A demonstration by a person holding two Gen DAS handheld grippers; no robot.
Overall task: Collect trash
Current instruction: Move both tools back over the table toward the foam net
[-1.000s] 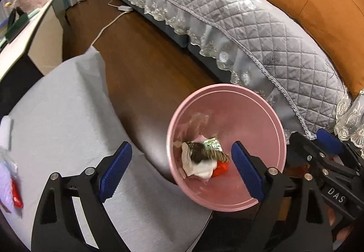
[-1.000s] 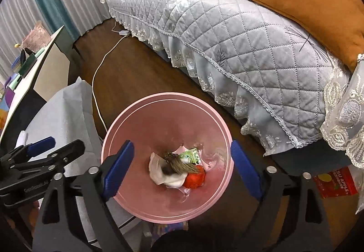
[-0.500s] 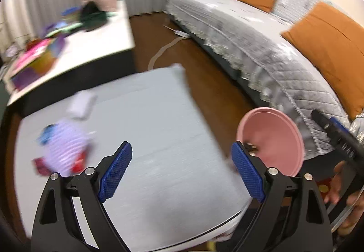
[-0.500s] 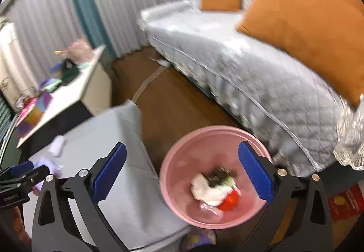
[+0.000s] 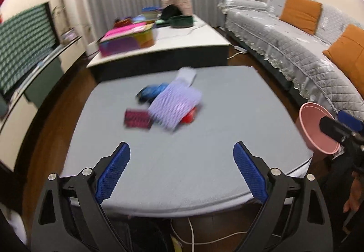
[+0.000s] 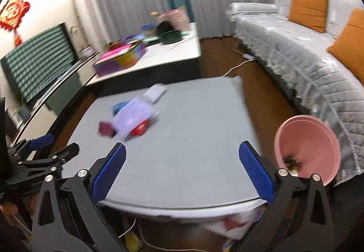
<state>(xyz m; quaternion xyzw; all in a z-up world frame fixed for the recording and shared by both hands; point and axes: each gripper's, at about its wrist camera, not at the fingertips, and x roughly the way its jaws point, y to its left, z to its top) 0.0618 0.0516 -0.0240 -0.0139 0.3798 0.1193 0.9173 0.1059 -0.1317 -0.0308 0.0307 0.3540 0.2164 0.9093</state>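
Note:
A pile of trash lies on the grey table (image 5: 193,161): a lilac foam net (image 5: 176,106) over a red item (image 5: 188,116), a dark red wrapper (image 5: 137,118), a blue wrapper (image 5: 151,91) and a white packet (image 5: 187,74). The pile also shows in the right wrist view, with the lilac net (image 6: 133,116). A pink bin (image 6: 307,149) with trash inside stands at the table's right, also in the left wrist view (image 5: 316,131). My left gripper (image 5: 180,174) and right gripper (image 6: 182,172) are both open and empty, above the table's near edge.
A grey quilted sofa (image 5: 295,47) with orange cushions runs along the right. A white low table (image 5: 170,40) with coloured boxes and a dark bowl stands behind. A cable lies on the wood floor (image 6: 236,68). A dark TV unit (image 6: 41,70) is at the left.
Both grippers have swung up and left, away from above the pink bin, and now face the table with the trash pile. Both stay open and empty.

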